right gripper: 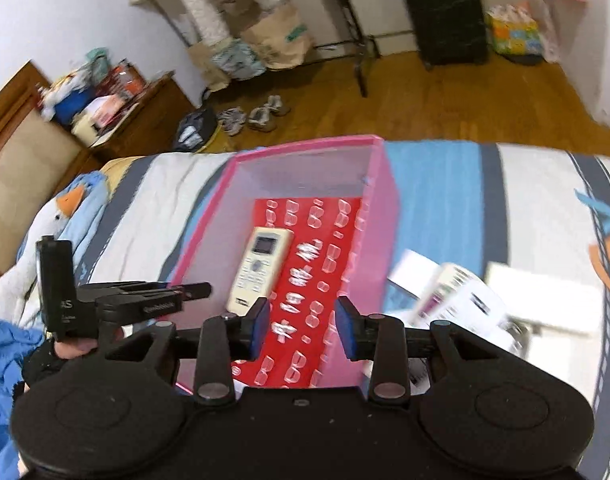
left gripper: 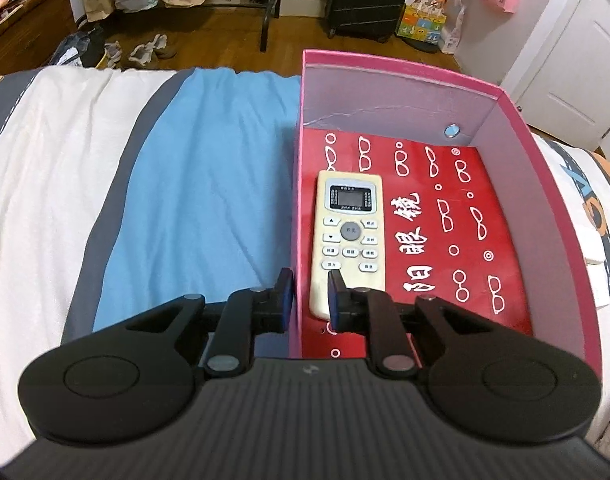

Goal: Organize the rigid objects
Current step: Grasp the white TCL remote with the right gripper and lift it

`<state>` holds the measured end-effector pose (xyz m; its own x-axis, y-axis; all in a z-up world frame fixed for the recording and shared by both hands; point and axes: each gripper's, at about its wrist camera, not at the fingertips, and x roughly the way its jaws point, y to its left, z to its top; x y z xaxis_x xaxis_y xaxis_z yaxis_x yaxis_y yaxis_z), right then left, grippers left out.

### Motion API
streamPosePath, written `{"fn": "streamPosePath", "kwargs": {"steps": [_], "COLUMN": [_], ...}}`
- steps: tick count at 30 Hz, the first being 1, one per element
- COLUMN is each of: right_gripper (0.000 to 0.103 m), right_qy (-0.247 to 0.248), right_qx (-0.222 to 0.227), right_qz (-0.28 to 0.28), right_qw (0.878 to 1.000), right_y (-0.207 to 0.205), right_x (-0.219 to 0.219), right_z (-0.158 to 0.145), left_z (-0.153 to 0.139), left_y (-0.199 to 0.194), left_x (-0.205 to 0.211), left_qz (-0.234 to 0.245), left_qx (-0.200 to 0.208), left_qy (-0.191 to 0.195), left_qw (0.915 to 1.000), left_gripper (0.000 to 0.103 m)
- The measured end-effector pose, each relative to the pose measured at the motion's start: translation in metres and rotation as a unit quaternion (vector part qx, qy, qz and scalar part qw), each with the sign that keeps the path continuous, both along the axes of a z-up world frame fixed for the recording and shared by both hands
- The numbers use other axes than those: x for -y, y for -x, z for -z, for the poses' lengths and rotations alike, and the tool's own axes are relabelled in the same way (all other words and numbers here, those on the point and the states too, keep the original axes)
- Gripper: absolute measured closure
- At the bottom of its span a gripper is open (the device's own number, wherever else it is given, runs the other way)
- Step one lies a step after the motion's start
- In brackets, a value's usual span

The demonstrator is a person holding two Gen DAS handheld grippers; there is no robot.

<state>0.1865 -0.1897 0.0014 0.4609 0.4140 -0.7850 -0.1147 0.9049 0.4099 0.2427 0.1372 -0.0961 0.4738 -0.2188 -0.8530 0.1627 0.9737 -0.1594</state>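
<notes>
From the left wrist camera, an open pink cardboard box (left gripper: pixel 517 128) sits on a bed, its inner walls a matte pale grey-lilac and its floor covered by a glossy red sheet (left gripper: pixel 457 240) printed with white eyeglass outlines and Chinese characters. A small round metal stud (left gripper: pixel 451 131) shows on the far inner wall. Inside the box, against its left wall, an air-conditioner remote control (left gripper: pixel 349 236) lies flat and face up: a cream plastic slab with rounded corners, a small grey screen near its far end and rows of rubbery buttons below. The left gripper (left gripper: pixel 309 294) straddles the box's left wall with its jaws parted and holding nothing; one blue-padded finger is outside the box, the other overlaps the near end of the remote, though contact cannot be told. The bedspread (left gripper: pixel 209 168) is soft wrinkled cloth in white, dark grey and sky-blue bands.

The right wrist camera is motion-blurred. It looks down on the same pink box (right gripper: pixel 379 184) from above, with the remote (right gripper: pixel 261 268) alone on the red lining, angled toward the box's left side. The right gripper (right gripper: pixel 303 326) hangs above the near part of the box, its blue-padded fingers spread apart around empty air. Just right of the box, on the bedspread (right gripper: pixel 437 184), lie several white boxy packages (right gripper: pixel 461 292), too smeared to identify. At lower left, the other black gripper handle (right gripper: pixel 105 304) is seen from the side.
</notes>
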Motion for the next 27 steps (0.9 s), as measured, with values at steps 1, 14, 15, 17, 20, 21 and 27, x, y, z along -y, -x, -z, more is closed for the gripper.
{"fn": "streamPosePath", "kwargs": {"steps": [1, 14, 15, 17, 20, 21, 27], "right_gripper": [0.058, 0.051, 0.051, 0.051, 0.048, 0.048, 0.04], "right_qy": [-0.003, 0.056, 0.067, 0.076, 0.054, 0.053, 0.078], "right_qx": [-0.006, -0.049, -0.045, -0.035, -0.025, -0.015, 0.027], "right_qz": [0.011, 0.124, 0.127, 0.131, 0.136, 0.143, 0.131], "right_qw": [1.0, 0.989, 0.989, 0.988, 0.989, 0.988, 0.988], "right_y": [0.001, -0.002, -0.002, -0.004, -0.004, -0.004, -0.012], "right_x": [0.007, 0.055, 0.057, 0.056, 0.056, 0.055, 0.042], "right_z": [0.005, 0.09, 0.095, 0.099, 0.107, 0.109, 0.115], "left_z": [0.002, 0.009, 0.009, 0.008, 0.008, 0.009, 0.008], "left_y": [-0.001, -0.002, -0.001, 0.001, 0.001, 0.0, 0.0], "left_x": [0.001, 0.003, 0.003, 0.005, 0.007, 0.006, 0.003], "left_qz": [-0.001, -0.023, -0.023, -0.022, -0.02, -0.023, -0.027], "left_qx": [-0.005, -0.014, -0.014, -0.002, -0.001, -0.005, -0.009], "left_qy": [-0.002, -0.035, -0.035, -0.039, -0.042, -0.042, -0.031], "left_qw": [1.0, 0.999, 0.999, 0.999, 0.9989, 0.9989, 0.9991], "left_gripper": [0.088, 0.098, 0.098, 0.098, 0.099, 0.099, 0.099]}}
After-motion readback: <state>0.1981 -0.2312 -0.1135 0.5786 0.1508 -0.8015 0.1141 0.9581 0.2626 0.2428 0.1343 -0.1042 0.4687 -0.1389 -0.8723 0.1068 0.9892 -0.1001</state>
